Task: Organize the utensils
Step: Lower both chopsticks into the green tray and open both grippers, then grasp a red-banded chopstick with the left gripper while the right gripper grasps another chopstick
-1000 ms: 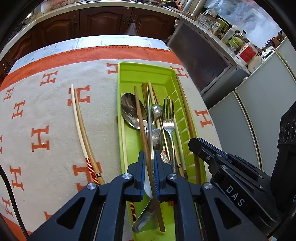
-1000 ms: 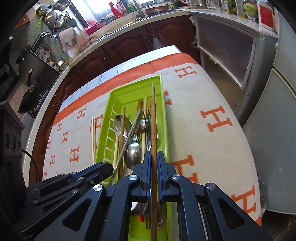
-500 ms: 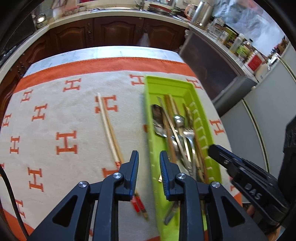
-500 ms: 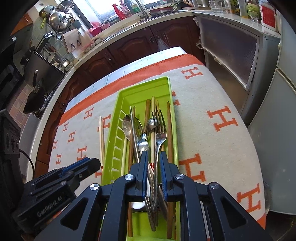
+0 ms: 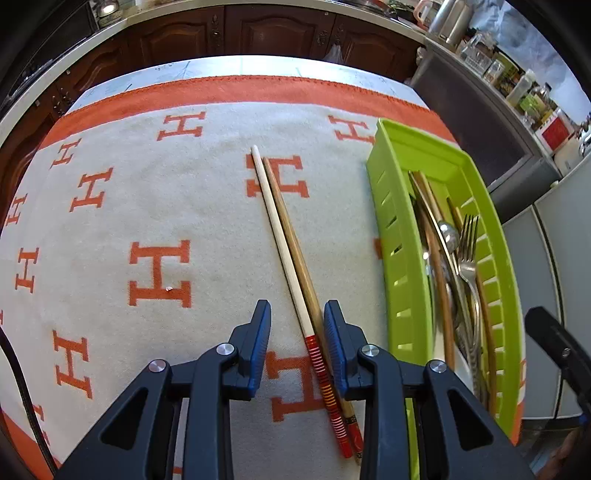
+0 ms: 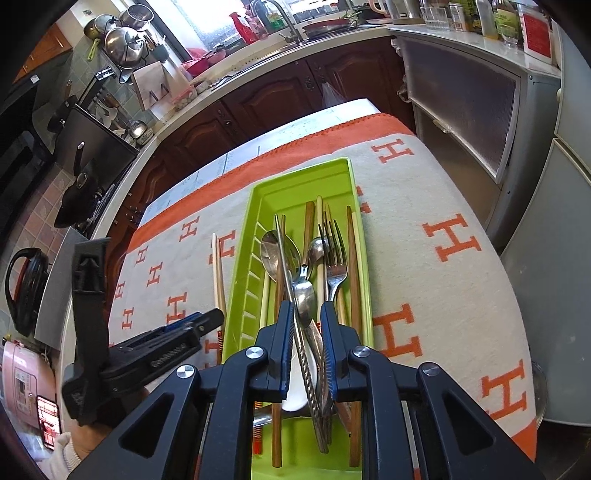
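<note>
A green utensil tray on the blanket holds spoons, a fork, a knife and several chopsticks. A pair of chopsticks, one pale and one brown with red striped ends, lies on the blanket left of the tray; it also shows in the right wrist view. My left gripper is open and empty, its jaws either side of this pair near the striped ends. My right gripper is open and empty over the near end of the tray, above the utensil handles.
A beige blanket with orange H marks and an orange border covers the table. Dark wood cabinets stand behind. Grey appliances stand close to the table's right edge. The left gripper's body shows left of the tray.
My left gripper let go of the utensil in the tray, opened and moved left over the chopstick pair. My right gripper released its chopstick into the tray and opened.
</note>
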A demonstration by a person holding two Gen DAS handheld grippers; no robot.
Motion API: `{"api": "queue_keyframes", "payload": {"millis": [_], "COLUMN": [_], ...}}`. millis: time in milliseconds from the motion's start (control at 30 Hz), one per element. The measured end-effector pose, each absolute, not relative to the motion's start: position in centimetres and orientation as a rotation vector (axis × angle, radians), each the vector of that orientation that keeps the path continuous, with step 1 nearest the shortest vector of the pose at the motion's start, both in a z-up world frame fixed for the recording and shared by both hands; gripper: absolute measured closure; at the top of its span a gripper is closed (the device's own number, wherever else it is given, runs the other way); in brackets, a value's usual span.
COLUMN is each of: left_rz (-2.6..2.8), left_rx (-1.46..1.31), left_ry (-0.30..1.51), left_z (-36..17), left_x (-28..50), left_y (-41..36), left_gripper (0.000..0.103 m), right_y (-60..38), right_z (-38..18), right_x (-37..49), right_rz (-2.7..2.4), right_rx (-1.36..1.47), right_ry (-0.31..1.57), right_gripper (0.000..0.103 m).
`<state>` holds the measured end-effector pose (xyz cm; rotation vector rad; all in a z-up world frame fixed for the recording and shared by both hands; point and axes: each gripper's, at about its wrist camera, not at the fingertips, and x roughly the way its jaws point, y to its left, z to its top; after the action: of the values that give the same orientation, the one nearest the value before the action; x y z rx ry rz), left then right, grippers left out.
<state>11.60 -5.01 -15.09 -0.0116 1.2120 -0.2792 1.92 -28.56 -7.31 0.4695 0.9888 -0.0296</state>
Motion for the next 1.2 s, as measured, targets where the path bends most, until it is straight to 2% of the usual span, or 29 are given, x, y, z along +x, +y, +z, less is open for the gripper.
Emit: {"api": "queue_keyframes", "payload": {"millis": [367, 667, 833, 933, 1200], "left_rz": [-0.209, -0.267, -0.29, -0.292, -0.293], "left_rx": [0.075, -0.131, -0.177, -0.186, -0.092], "left_ry": [1.171, 1.206, 1.208, 1.207, 1.159], "left_z": [-15.2, -15.5, -15.8, -16.1, -16.0], "left_x": [10.4, 10.4, 10.2, 10.3, 10.0], "left_y": [-3.5, 1.5, 2.7, 2.9, 1.7], "left_gripper": [0.074, 0.077, 0.083, 0.09, 0.093], "right_y": [-26.2, -21.3, -18.8, -17.5, -15.4], "right_z": [-6.1, -5.7, -6.0, -6.1, -6.8], "right_x": [1.6, 2.1, 2.5, 2.6, 3.2], "right_rz": [0.029, 0.135, 0.172, 0.186, 0.187], "right_rx": [0.429, 0.363, 0.327, 0.309, 0.28], "right_ry": [0.986, 1.012, 1.033, 1.044, 1.075], "right_gripper": [0.088, 0.088, 0.088, 0.088, 0.088]}}
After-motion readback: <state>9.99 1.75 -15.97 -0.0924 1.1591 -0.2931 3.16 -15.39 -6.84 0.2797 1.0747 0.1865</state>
